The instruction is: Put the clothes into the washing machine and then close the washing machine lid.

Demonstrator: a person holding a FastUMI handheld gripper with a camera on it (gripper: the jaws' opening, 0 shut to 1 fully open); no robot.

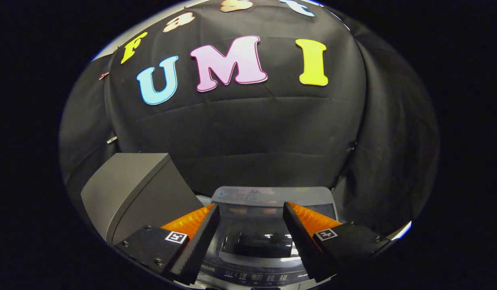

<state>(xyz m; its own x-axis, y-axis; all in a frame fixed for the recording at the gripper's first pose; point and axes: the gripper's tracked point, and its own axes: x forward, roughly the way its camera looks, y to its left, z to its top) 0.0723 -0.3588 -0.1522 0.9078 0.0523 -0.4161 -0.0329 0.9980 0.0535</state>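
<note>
Left of washing machine [272,201], grey box [131,189].

We look along the gripper [251,212], whose two fingers stand apart with nothing between them. Just ahead and below sits the washing machine [268,197], lid [258,241] down. A box [129,189] stands left of it. The wall hangs behind both.

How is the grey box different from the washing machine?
The grey box is plain and matte; the washing machine has a shiny dark lid and a button panel. The box stands beside the left jaw; the machine lies between and beyond the open, empty jaws of the gripper. Both are greyish.
</note>
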